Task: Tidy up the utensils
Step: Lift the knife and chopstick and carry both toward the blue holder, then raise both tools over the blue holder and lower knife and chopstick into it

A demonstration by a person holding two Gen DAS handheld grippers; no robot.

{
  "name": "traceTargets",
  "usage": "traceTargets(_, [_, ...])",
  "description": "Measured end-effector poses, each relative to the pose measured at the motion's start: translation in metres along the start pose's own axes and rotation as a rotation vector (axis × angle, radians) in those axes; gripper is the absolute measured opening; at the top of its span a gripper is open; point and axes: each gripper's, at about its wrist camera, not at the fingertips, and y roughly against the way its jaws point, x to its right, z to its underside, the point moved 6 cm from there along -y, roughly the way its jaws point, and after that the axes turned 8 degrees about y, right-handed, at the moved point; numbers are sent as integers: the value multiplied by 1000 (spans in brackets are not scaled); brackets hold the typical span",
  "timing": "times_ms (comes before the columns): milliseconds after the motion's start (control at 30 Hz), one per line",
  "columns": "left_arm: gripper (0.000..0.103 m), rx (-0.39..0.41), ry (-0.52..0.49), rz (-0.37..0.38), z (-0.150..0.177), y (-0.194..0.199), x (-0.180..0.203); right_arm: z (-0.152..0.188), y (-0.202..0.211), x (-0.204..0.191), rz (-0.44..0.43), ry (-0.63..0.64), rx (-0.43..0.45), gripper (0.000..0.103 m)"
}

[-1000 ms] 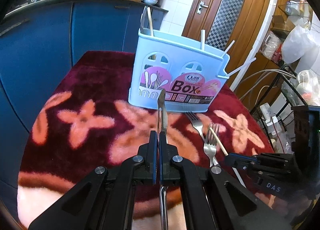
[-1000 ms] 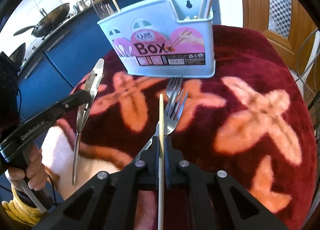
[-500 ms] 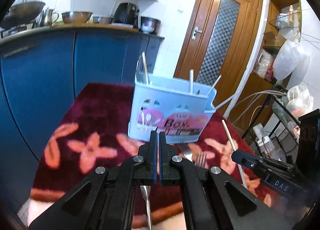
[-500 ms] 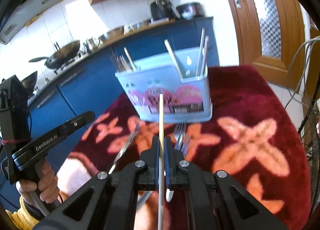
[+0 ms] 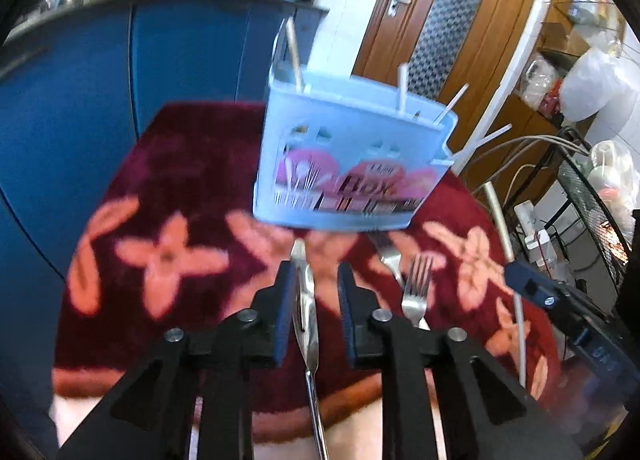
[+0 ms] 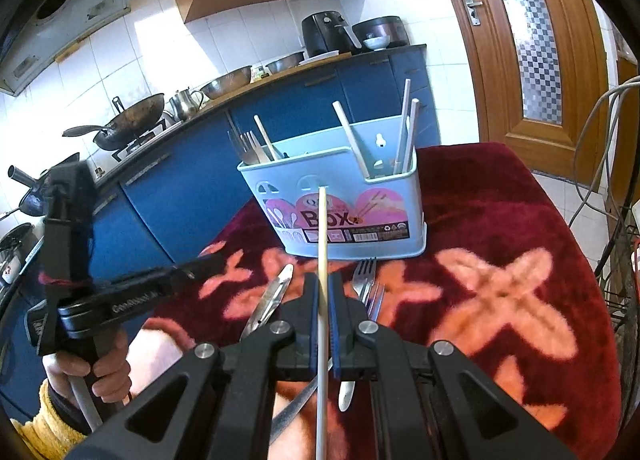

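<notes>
On the red flowered desk [image 6: 520,220], a pale blue utensil box [image 6: 340,212] stands upright. Left tongs [image 5: 312,284] gape around a steel knife [image 5: 304,300]; right tongs [image 6: 323,300] pinch a chopstick [image 6: 322,260].

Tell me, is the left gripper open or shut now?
Open. The left gripper has a clear gap between its fingers; the knife lies between them, unclamped.

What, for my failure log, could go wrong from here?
1. The left tongs stand open around the knife, which sits close to one pad; closing now might grip it off-centre.
2. The right tongs pinch the chopstick with a long free end; it could hit the box front wall rather than enter.
</notes>
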Motion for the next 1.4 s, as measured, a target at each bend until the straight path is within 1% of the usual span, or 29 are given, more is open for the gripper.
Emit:
traceTargets(233, [21,-116,-2,-39,14,-33,-11,7,-5,3,-2,-13,-23,6])
traceTargets(333, [21,-172,-30,-57,16,-50,-12,10,-7,4,-13,-19,-29,6])
traceTargets(500, [21,-252,-63,-57,17,-70,-10,11,-9,5,-19,-12,-39,6])
traceTargets(567, [18,-257,-86,-62,16,-73,-9,12,-11,8,-20,-15,-44,6])
traceTargets(633, [10,-263,-97,-62,13,-75,-7,14,-12,10,-20,-19,-50,6])
traceTargets(767, [3,-266,-112,-56,11,-76,-4,16,-16,13,-23,-25,-60,6])
traceTargets(800, [0,-259,-109,-47,10,-74,-4,16,-16,13,-23,-26,-61,6])
traceTargets(867, [0,-240,-101,-31,9,-71,-1,16,-15,13,-26,-26,-58,6])
traceTargets(1033, [0,-156,-90,0,5,-48,4,11,-11,10,-30,-13,-35,6])
traceTargets(1167, [0,-39,-110,19,-3,-21,17,4,-4,7,-29,-7,0,6])
traceTargets(1300, [0,94,-117,45,-20,12,32,-5,2,5,-25,-4,37,6])
traceTargets(1367, [0,146,-114,58,-29,24,37,-10,5,5,-24,-5,56,6])
traceTargets(1400, [0,188,-113,62,-36,33,40,-13,6,5,-24,-7,65,6])
